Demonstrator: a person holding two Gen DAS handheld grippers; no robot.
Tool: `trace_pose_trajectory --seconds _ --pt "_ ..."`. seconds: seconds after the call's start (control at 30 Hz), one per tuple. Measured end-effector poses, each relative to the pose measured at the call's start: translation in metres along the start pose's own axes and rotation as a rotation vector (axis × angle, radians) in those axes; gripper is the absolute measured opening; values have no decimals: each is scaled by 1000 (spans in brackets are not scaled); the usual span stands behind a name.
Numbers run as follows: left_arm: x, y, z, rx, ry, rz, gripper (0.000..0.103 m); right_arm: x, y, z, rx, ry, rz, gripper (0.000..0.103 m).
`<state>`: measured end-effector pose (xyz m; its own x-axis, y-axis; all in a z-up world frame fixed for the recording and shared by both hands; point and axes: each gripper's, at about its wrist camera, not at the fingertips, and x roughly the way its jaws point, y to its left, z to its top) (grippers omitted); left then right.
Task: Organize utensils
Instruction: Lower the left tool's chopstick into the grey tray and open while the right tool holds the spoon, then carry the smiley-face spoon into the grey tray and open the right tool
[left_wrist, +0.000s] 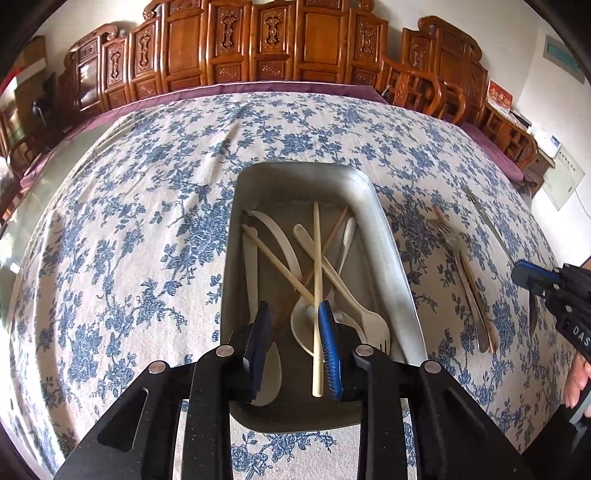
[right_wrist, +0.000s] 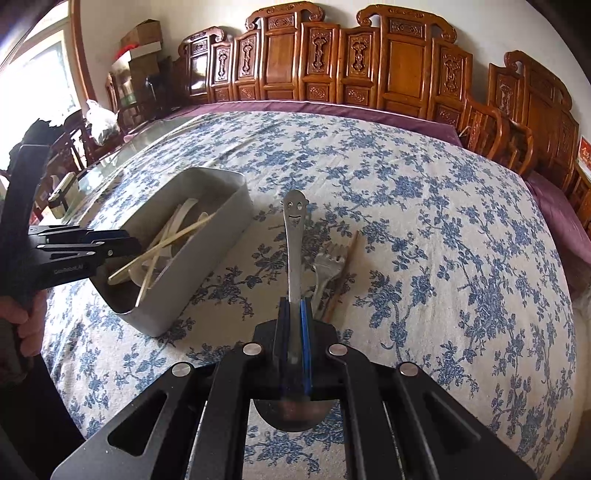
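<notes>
Jaws of the left gripper (left_wrist: 293, 347) stand partly spread over the near end of a grey metal tray (left_wrist: 388, 236); a pale chopstick (left_wrist: 317, 295) lies between the pads w/o being pinched, its far end resting among what's already in the tray. Inside: more chopsticks, pale plastic spoons and a cream plastic fork (left_wrist: 373, 325), all crossed in a loose heap. Right gripper (right_wrist: 294, 306), off to the tray's right, has its jaws pressed together on the stem of a metal spoon (right_wrist: 294, 236); a smiley face is cut into the handle end, which points away from the camera, and the bowl sits under the gripper body. Just beside it on the blue-floral tablecloth (right_wrist: 424, 206) lie a metal fork (right_wrist: 327, 267) and a thin wooden chopstick (right_wrist: 345, 273); the left view shows another long metal utensil farther right. Judged progress: well over half done, approx. four pcs still outside the tray, incl. the held spoon.
</notes>
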<state>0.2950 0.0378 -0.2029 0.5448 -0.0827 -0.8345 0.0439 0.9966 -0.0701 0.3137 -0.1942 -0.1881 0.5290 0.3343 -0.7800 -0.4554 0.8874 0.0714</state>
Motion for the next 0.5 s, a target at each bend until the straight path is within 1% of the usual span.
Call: trace_pose_trajectory --seconds 0.03,0.1,0.13,0.17,0.2,0.33,0.37,0.5 --pt "-2 1 1 -4 -6 2 29 -2 3 1 -5 -6 4 7" --pt "-5 3 2 -9 -21 6 41 -4 10 3 -17 -15 12 7" --pt "-7 4 3 -9 -31 8 43 -6 14 4 -23 -20 15 7" --pt "-9 5 3 -6 -37 12 47 -8 17 5 -27 -27 16 7" --pt "-9 5 4 -5 -42 18 55 -10 20 6 -31 -33 16 7" --pt "-13 11 7 -21 -61 27 70 -17 30 9 -43 -56 26 7" --pt "-15 12 7 -23 -70 29 76 -18 32 9 -46 -61 28 7" --pt "-22 13 10 0 -113 64 90 -23 39 12 -53 -81 33 7"
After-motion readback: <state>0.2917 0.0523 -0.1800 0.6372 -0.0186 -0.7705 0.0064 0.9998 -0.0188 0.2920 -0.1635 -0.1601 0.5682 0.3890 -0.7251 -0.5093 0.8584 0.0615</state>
